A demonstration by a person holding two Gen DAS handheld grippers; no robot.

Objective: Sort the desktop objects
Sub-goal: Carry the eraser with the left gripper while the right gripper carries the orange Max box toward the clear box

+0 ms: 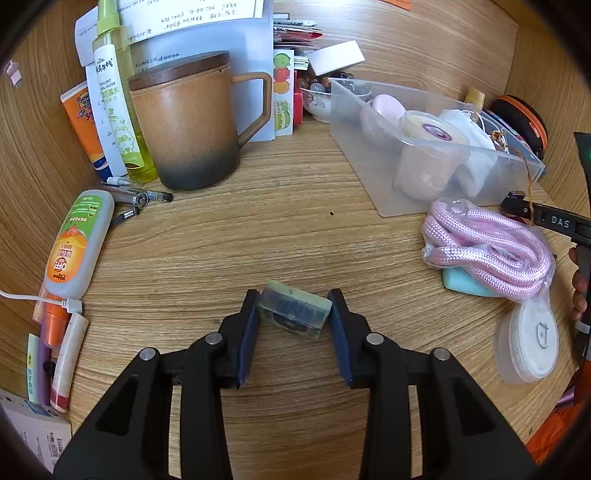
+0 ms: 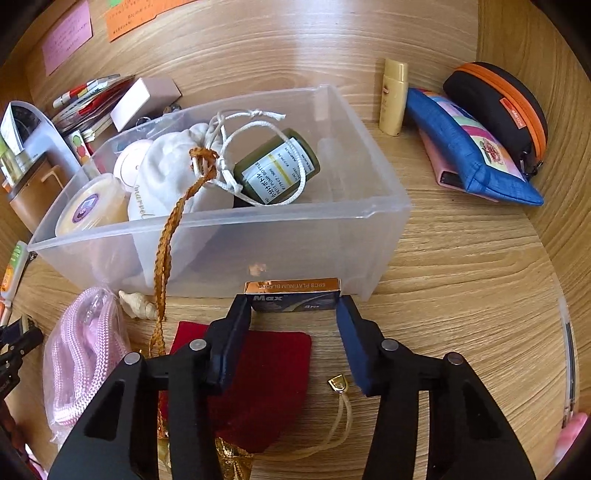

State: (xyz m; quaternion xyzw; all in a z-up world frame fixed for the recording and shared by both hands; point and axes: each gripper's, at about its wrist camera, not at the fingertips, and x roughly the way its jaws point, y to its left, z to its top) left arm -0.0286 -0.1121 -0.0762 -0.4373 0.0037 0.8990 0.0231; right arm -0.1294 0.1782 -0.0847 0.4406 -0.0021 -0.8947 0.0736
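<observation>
Both hand-held grippers clamped on small items on the desk point(image 1: 295, 229)

The left hand-held gripper point(image 1: 293, 312) pinches a translucent case point(image 1: 293, 310); the right hand-held gripper point(image 2: 295, 308) pinches a blade box point(image 2: 293, 295) just before the clear bin point(image 2: 221, 236).

orange pouch point(image 1: 554, 439) cut off, paper print point(image 1: 192, 16) unreadable

We look from 2 fisheye cameras, each set just behind its own gripper, tilted steeply down along the 2 fingers and close above the wooden desk point(image 1: 295, 221). Our left view faces the brown mug point(image 1: 184, 122) and the back wall, our right view the clear bin point(image 2: 221, 236) from its long side. Both views share that bin and the pink rope bundle point(image 1: 487, 251) beside it.
</observation>
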